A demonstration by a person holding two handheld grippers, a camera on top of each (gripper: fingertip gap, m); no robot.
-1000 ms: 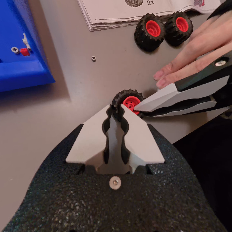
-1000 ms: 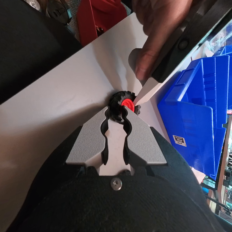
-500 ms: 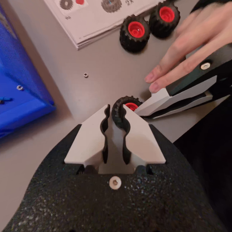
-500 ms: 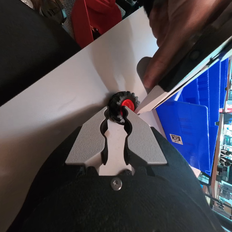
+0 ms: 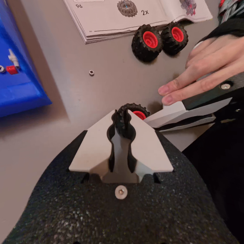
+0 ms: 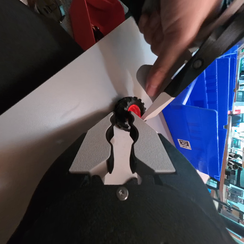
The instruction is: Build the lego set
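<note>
A small wheel with a black knobbly tyre (image 5: 132,106) and a red hub (image 5: 138,114) stands on the grey table near its front edge. My left gripper (image 5: 122,112) is shut on the tyre's rim, which sits deep between the pads. My right gripper (image 5: 146,119) comes in from the right with its tip at the red hub. In the right wrist view my right gripper (image 6: 122,113) pinches the tyre (image 6: 122,104) beside the hub (image 6: 134,110), and the left gripper (image 6: 144,118) points in from the upper right.
Two finished wheels (image 5: 149,40) (image 5: 174,37) lie by the open instruction booklet (image 5: 118,17). A blue bin (image 5: 17,85) with small parts stands at the left, and also shows in the right wrist view (image 6: 198,132). A small grey bush (image 5: 91,72) lies loose. A hand (image 5: 198,74) rests on the right gripper.
The tyre now sits deeper between my left fingers and the hub shows more edge-on. Both grippers stay on the wheel, and the left camera has swung slightly.
</note>
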